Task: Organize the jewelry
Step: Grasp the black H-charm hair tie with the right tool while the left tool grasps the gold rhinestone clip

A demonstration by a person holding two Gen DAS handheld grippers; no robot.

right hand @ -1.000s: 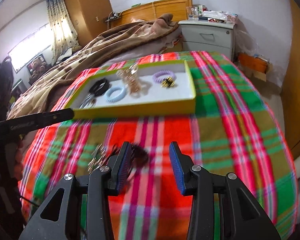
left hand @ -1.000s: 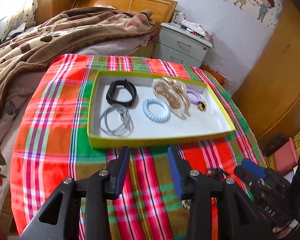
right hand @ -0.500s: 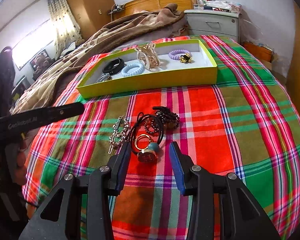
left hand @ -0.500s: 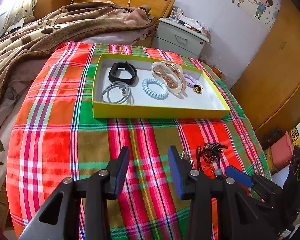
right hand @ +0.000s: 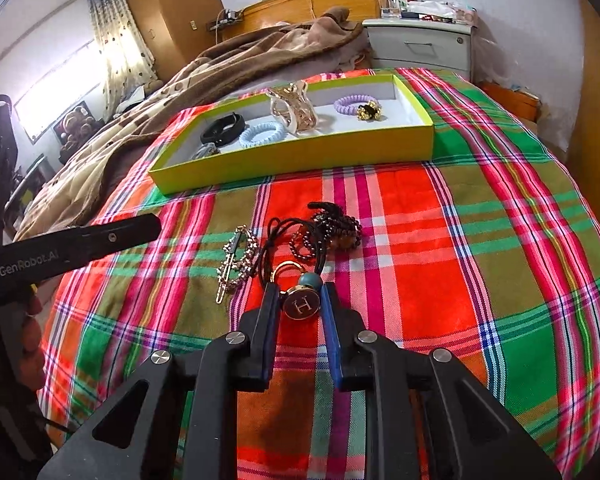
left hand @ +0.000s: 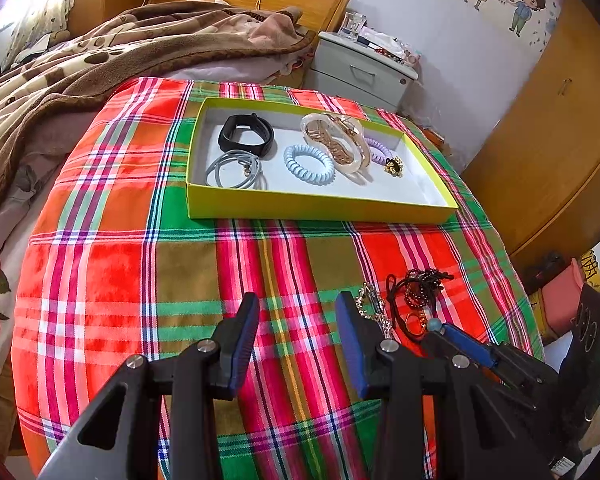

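On the plaid cloth lies a black hair tie with a round H charm (right hand: 301, 306) and a blue bead. My right gripper (right hand: 300, 286) is closing, the charm between its blue pads, which meet its sides. Beside it lie a rhinestone hair clip (right hand: 238, 260) and a dark bead bracelet (right hand: 328, 232). The yellow-green box (left hand: 320, 210) further back holds a black band (left hand: 246, 134), grey ties (left hand: 234, 170), a blue coil tie (left hand: 309, 160), a gold claw clip (left hand: 336, 142) and a purple coil tie (left hand: 380, 154). My left gripper (left hand: 297, 304) hovers open over bare cloth, left of the pile.
The cloth covers a round-edged surface that drops off at the front and right. A bed with a brown blanket (left hand: 100, 52) lies to the left, a grey nightstand (left hand: 364, 72) behind, and wooden cupboards (left hand: 560, 140) to the right. A hand (right hand: 28, 328) holds the left gripper.
Both grippers drew back from the box toward the near cloth. The right gripper came down over the loose pile and its jaws narrowed around the H charm. The left gripper's jaws stayed open.
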